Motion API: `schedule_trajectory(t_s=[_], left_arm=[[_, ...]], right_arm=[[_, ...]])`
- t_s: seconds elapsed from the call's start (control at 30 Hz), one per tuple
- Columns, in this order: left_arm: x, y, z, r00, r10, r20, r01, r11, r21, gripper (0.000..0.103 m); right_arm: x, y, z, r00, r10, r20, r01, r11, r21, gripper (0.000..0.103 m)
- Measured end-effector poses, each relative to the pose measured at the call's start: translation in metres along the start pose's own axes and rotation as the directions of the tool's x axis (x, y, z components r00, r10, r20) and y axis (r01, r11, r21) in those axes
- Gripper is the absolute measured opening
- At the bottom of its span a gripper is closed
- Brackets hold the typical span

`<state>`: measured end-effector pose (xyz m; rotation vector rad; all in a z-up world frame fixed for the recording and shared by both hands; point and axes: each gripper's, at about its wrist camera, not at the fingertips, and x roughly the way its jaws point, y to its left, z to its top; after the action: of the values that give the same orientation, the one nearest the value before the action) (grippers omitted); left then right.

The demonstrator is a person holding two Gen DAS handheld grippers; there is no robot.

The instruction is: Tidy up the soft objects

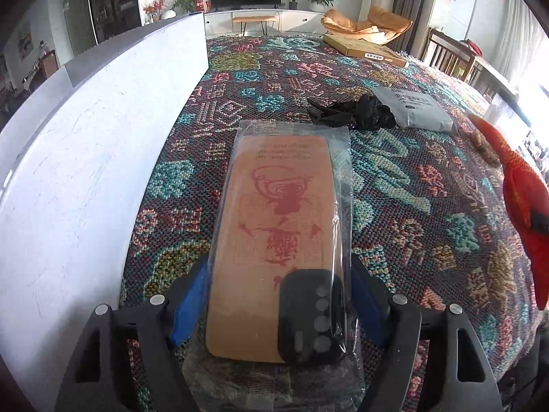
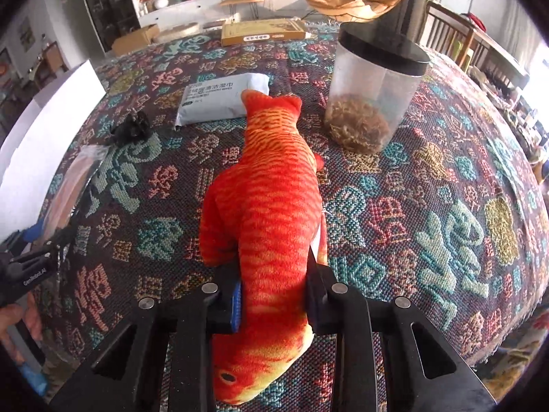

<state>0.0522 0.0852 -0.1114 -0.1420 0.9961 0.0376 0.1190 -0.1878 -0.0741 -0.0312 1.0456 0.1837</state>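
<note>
Clamped in our left gripper (image 1: 278, 295) is a plastic-wrapped packet (image 1: 281, 240), held over the patterned counter (image 1: 411, 206) beside the white box (image 1: 85, 171). Our right gripper (image 2: 271, 295) squeezes the plush fish (image 2: 271, 213). Both seem mid-transfer; black cloth (image 2: 132, 127) and wipes pack (image 2: 219, 99) remain unsorted.

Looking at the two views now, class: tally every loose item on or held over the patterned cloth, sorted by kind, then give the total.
Plush toys: 1, the orange fish, held by the right gripper
Plastic-wrapped packs: 2, the brown pack in the left gripper, the grey wipes pack
Black bundles: 1
Clear canisters: 1
Flat boxes: 1
Total: 6
</note>
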Motion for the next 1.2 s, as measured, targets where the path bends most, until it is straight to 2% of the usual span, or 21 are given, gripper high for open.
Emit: schedule_trajectory(t_s=[0.1, 0.23, 0.3, 0.37, 0.47, 0.57, 0.6, 0.63, 0.67, 0.7, 0.73, 0.8, 0.87, 0.9, 0.93, 0.97, 1.03, 1.07, 1.1, 1.13, 1.2], left_arm=[[-0.015, 0.004, -0.005, 0.995, -0.101, 0.001, 0.101, 0.992, -0.077, 0.075], [-0.059, 0.004, -0.001, 0.972, -0.222, 0.076, 0.23, 0.965, -0.126, 0.075], [-0.09, 0.011, 0.009, 0.96, -0.244, 0.135, 0.261, 0.957, -0.125, 0.075], [-0.123, 0.027, 0.019, 0.951, -0.236, 0.202, 0.264, 0.957, -0.123, 0.075], [-0.164, 0.068, 0.027, 0.95, -0.133, 0.281, 0.177, 0.974, -0.139, 0.075], [-0.189, 0.123, 0.024, 0.952, 0.059, 0.3, 0.008, 0.976, -0.219, 0.075], [-0.194, 0.143, 0.021, 0.947, 0.148, 0.287, -0.072, 0.963, -0.258, 0.076], [-0.196, 0.162, 0.017, 0.934, 0.242, 0.262, -0.162, 0.942, -0.293, 0.081], [-0.194, 0.18, 0.013, 0.917, 0.325, 0.229, -0.246, 0.916, -0.315, 0.085], [-0.191, 0.196, 0.009, 0.897, 0.396, 0.195, -0.32, 0.888, -0.329, 0.091], [-0.188, 0.212, 0.004, 0.877, 0.453, 0.159, -0.384, 0.86, -0.336, 0.092], [-0.183, 0.237, -0.004, 0.843, 0.529, 0.095, -0.473, 0.814, -0.337, 0.092], [-0.184, 0.25, -0.013, 0.822, 0.563, 0.081, -0.505, 0.787, -0.354, 0.092], [-0.186, 0.253, -0.017, 0.821, 0.564, 0.093, -0.498, 0.785, -0.368, 0.092], [-0.187, 0.253, -0.02, 0.827, 0.552, 0.108, -0.478, 0.791, -0.383, 0.092], [-0.186, 0.251, -0.022, 0.84, 0.529, 0.125, -0.447, 0.803, -0.395, 0.092], [-0.181, 0.237, -0.019, 0.883, 0.442, 0.159, -0.353, 0.847, -0.397, 0.092], [-0.181, 0.225, -0.016, 0.904, 0.387, 0.182, -0.296, 0.874, -0.385, 0.092], [-0.179, 0.211, -0.013, 0.921, 0.328, 0.21, -0.238, 0.901, -0.364, 0.092], [-0.177, 0.191, -0.007, 0.934, 0.269, 0.237, -0.182, 0.925, -0.334, 0.092], [-0.173, 0.147, 0.0, 0.951, 0.146, 0.273, -0.076, 0.965, -0.251, 0.092]], right_arm=[[-0.01, -0.004, -0.006, 0.998, 0.056, 0.004, -0.056, 0.997, 0.052, 0.03], [-0.034, 0.01, 0.002, 0.985, 0.168, 0.05, -0.172, 0.982, 0.083, 0.03], [-0.052, 0.035, 0.017, 0.969, 0.232, 0.091, -0.237, 0.97, 0.057, 0.03], [-0.071, 0.069, 0.034, 0.94, 0.316, 0.126, -0.32, 0.947, 0.01, 0.03], [-0.097, 0.138, 0.056, 0.878, 0.458, 0.141, -0.45, 0.889, -0.086, 0.03], [-0.108, 0.216, 0.072, 0.794, 0.599, 0.104, -0.581, 0.798, -0.159, 0.033], [-0.107, 0.24, 0.075, 0.757, 0.647, 0.088, -0.63, 0.759, -0.163, 0.043], [-0.103, 0.262, 0.078, 0.719, 0.691, 0.076, -0.675, 0.72, -0.16, 0.05], [-0.099, 0.282, 0.08, 0.694, 0.718, 0.063, -0.703, 0.693, -0.16, 0.069], [-0.094, 0.299, 0.081, 0.691, 0.721, 0.051, -0.706, 0.688, -0.165, 0.078], [-0.089, 0.312, 0.082, 0.701, 0.713, 0.037, -0.698, 0.695, -0.172, 0.077], [-0.08, 0.315, 0.078, 0.706, 0.708, 0.025, -0.695, 0.699, -0.167, 0.077], [-0.071, 0.297, 0.072, 0.712, 0.7, 0.043, -0.689, 0.71, -0.148, 0.077], [-0.065, 0.282, 0.068, 0.735, 0.676, 0.056, -0.664, 0.734, -0.144, 0.076], [-0.059, 0.264, 0.064, 0.77, 0.634, 0.069, -0.621, 0.77, -0.143, 0.076], [-0.049, 0.246, 0.058, 0.814, 0.576, 0.082, -0.561, 0.814, -0.149, 0.076], [-0.023, 0.208, 0.046, 0.908, 0.408, 0.094, -0.391, 0.906, -0.161, 0.076], [-0.007, 0.186, 0.043, 0.942, 0.321, 0.095, -0.304, 0.94, -0.155, 0.076], [0.007, 0.163, 0.034, 0.967, 0.237, 0.09, -0.223, 0.964, -0.142, 0.076], [0.021, 0.139, 0.027, 0.983, 0.164, 0.081, -0.153, 0.981, -0.123, 0.076], [0.037, 0.092, 0.01, 0.996, 0.056, 0.064, -0.052, 0.997, -0.061, 0.076]])
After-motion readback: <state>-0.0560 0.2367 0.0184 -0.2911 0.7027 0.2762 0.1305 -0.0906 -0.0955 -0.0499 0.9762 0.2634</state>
